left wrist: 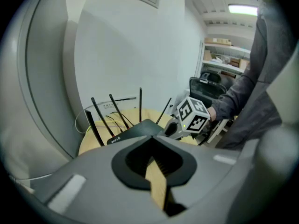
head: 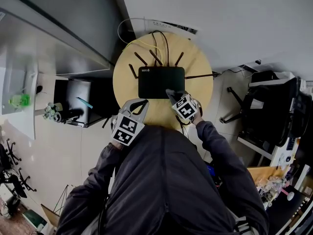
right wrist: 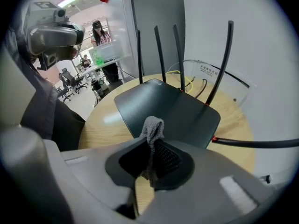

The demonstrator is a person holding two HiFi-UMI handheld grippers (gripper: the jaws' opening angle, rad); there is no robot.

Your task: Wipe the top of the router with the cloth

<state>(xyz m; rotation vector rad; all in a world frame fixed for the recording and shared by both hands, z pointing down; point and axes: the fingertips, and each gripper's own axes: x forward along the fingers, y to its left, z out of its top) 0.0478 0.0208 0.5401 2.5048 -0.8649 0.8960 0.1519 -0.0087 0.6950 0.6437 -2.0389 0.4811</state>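
**Right gripper view: cloth pinched and poised at the router's near edge**

From where I stand, the right gripper point(right wrist: 149, 160) is clamped on a small grey cloth point(right wrist: 153, 127). A tuft of it pokes out past the jaw tips, over the near edge of the black router point(right wrist: 173, 108). I can't tell whether the fabric actually touches the lid yet.

The router point(head: 161, 82) sits flat in the middle of the round wooden table point(head: 198, 65), a little toward the far edge, with its antennas point(right wrist: 159, 55) standing up along its far side. Seen from above, the right gripper point(head: 172, 93) is at the router's near right corner. The left gripper point(head: 139, 104) hangs over the table's near left edge, clear of the router. Its jaws are drawn together with nothing between them, and only a sliver of tabletop shows past the left gripper point(left wrist: 154, 164) in its own view.

The wipe looks to be just starting. To do it well, I'd lower the tuft until it lies flat on the lid, then sweep side to side in overlapping passes from the near edge toward the far one. Pressure should be light, since very little cloth sticks out and the hard jaw tips could scrape the plastic. Each pass should stop short of the antennas so none gets knocked. The idle left gripper could steady the router's near left corner if the router slides.
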